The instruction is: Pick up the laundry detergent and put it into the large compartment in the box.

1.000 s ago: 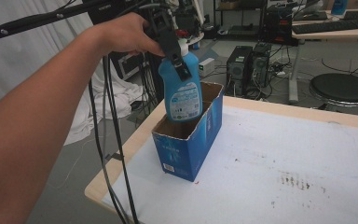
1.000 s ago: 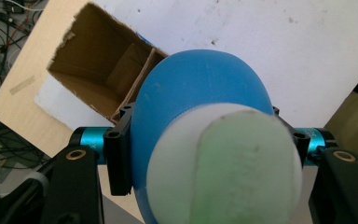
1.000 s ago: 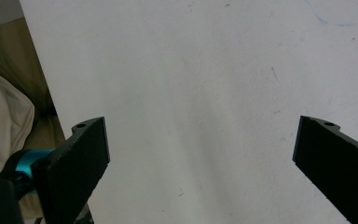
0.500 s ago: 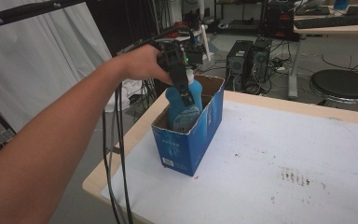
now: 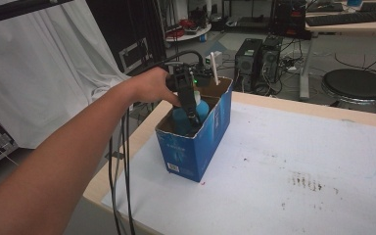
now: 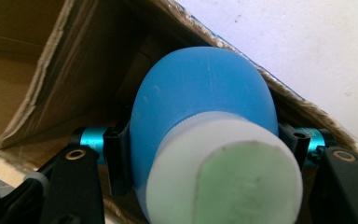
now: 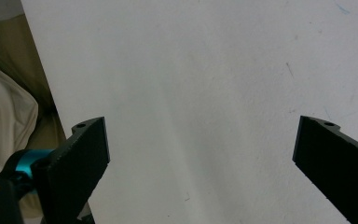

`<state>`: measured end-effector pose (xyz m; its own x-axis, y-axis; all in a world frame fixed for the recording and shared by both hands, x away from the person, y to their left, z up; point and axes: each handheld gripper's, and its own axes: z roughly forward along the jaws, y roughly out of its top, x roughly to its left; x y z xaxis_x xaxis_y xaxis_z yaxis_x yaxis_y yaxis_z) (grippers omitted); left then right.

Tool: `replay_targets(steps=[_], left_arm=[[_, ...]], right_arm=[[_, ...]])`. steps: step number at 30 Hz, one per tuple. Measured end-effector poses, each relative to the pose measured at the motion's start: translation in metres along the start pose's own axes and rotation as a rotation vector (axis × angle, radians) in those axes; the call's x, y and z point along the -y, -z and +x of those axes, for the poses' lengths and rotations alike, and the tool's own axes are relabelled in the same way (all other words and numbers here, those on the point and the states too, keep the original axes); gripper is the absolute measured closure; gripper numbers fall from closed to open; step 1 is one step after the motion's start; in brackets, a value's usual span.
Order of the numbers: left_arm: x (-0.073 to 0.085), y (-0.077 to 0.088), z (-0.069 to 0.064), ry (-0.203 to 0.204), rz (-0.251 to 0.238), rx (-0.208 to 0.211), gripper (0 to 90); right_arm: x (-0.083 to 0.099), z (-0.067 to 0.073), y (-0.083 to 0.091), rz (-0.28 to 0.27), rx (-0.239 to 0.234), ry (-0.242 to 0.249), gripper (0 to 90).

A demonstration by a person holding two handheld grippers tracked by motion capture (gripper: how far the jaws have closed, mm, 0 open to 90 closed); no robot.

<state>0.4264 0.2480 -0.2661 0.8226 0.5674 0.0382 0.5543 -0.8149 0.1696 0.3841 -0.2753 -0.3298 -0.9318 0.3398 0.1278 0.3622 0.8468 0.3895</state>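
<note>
Blue bottle lowered into the blue box

A second ago the left gripper held the bottle half above the box; now the bottle sits deep inside, only its blue shoulder and white cap showing over the rim. The jaws pinch the bottle at both sides. The box, open at the top, stands at the table edge; its printing is too small to read. The right gripper hangs spread wide over the bare white tabletop, holding nothing.
</note>
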Motion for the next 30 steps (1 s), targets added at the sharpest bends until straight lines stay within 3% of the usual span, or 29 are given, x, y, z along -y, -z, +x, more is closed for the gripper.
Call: replay_targets(steps=[11, 22, 27, 30], left_arm=[[0.001, -0.013, 0.002, -0.007, 0.035, 0.01, 37.8], [0.002, -0.014, 0.004, 0.018, 0.018, 0.001, 37.1], [0.003, -0.011, 0.004, 0.031, 0.01, -0.014, 29.0], [0.001, -0.003, 0.003, 0.03, -0.021, -0.025, 28.4]], right_arm=[[0.002, 0.0, -0.003, 0.007, -0.006, -0.007, 2.7], [0.003, 0.001, -0.005, 0.006, -0.011, -0.008, 2.7], [0.004, 0.001, -0.006, 0.007, -0.011, -0.005, 2.7], [0.004, 0.002, -0.008, 0.01, -0.015, -0.006, 2.7]])
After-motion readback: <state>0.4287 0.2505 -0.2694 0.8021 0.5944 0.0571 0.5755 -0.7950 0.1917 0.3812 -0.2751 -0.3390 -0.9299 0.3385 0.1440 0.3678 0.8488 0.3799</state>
